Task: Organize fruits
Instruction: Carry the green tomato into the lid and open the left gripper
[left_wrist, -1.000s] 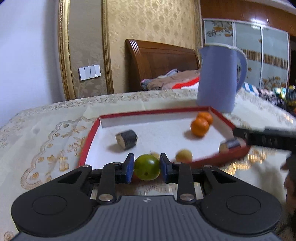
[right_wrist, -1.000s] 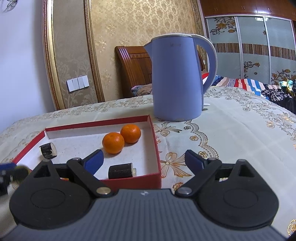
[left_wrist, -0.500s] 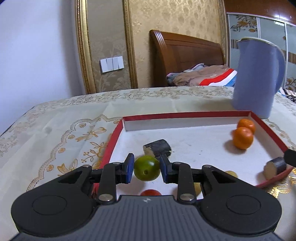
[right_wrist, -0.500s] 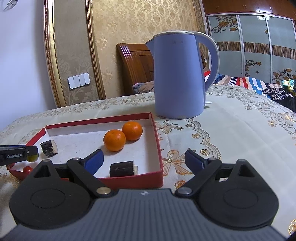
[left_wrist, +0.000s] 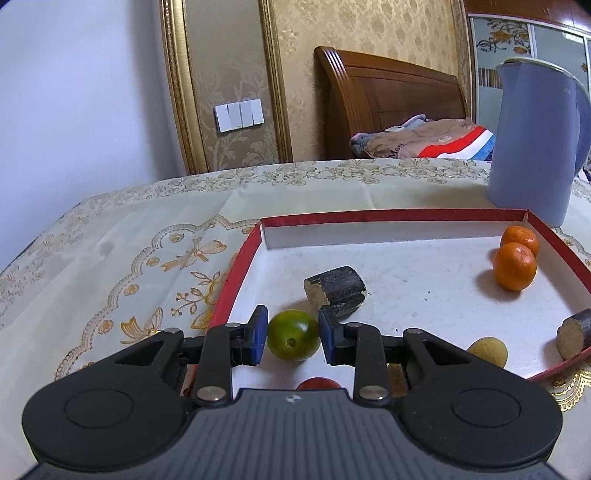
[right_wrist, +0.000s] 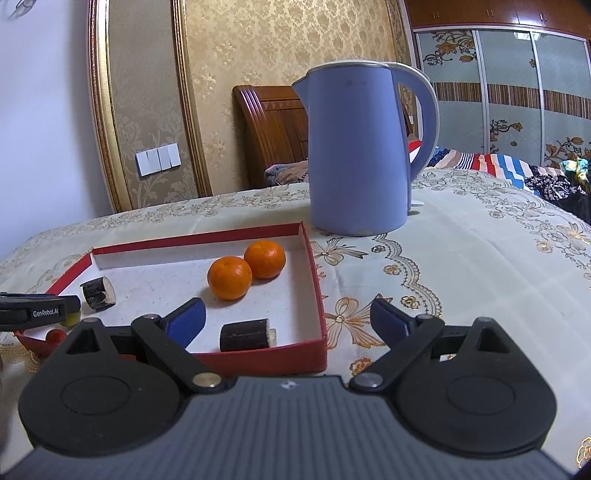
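Observation:
My left gripper (left_wrist: 293, 338) is shut on a small green fruit (left_wrist: 291, 339), held just over the near left corner of the red-rimmed box (left_wrist: 236, 273). Inside the box lie a dark sugarcane piece (left_wrist: 338, 290), two oranges (left_wrist: 514, 266) at the far right, a pale yellow fruit (left_wrist: 488, 351) and a second cane piece (left_wrist: 574, 333). A red fruit (left_wrist: 317, 384) peeks out below my fingers. In the right wrist view my right gripper (right_wrist: 288, 319) stands open over the box's near right corner (right_wrist: 317, 354), with the left gripper's tip (right_wrist: 40, 312) at the far left.
A tall blue kettle (right_wrist: 356, 155) stands behind the box's far right corner on the embroidered cream tablecloth (right_wrist: 461, 266). A wooden headboard (left_wrist: 388, 107) and bedding lie beyond the table. The cloth to the left of the box (left_wrist: 129, 251) is bare.
My left gripper carried the green fruit leftward along the box's near side, from the middle to the left corner, and now points deeper into the box. The right gripper stayed put.

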